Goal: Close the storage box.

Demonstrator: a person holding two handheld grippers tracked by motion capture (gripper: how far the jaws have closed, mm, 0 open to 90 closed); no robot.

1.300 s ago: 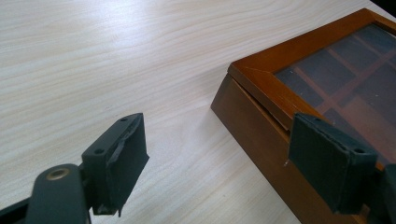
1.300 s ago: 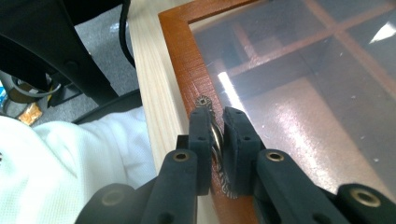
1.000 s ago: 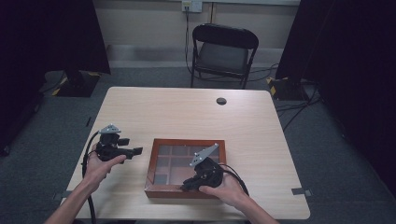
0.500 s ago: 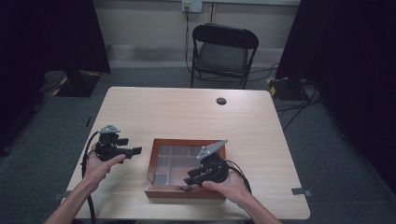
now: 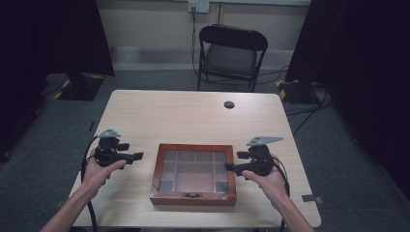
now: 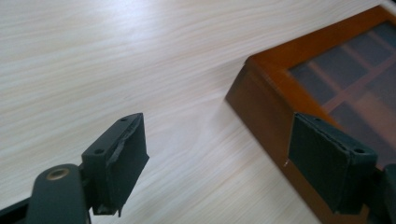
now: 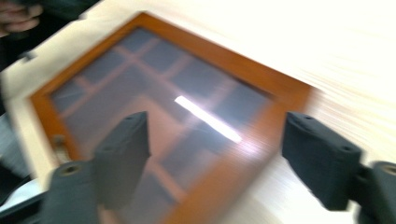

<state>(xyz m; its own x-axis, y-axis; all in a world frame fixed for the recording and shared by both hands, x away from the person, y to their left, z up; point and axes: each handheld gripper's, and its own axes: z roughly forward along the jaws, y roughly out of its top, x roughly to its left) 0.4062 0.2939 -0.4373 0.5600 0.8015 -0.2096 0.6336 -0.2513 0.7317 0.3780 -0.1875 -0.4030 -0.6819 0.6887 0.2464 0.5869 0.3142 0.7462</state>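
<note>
Fingers (image 6: 122,158) of both grippers spread, empty; wooden box (image 5: 193,173) lies between them, untouched

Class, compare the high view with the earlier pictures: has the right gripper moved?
Yes. The right gripper has gone from over the wooden box rightwards, to just off its right edge; the box itself lies as before.

High view: fixed above the near edge of the surface (image 5: 193,116), facing forward and down, far enough to take in all four corners. Left gripper view: low and close, looking along its jaws at a corner of the wooden box (image 6: 275,100). Right gripper view: close, tilted down onto the same box's glass lid (image 7: 159,107), blurred. Shared by all three: the box.
</note>
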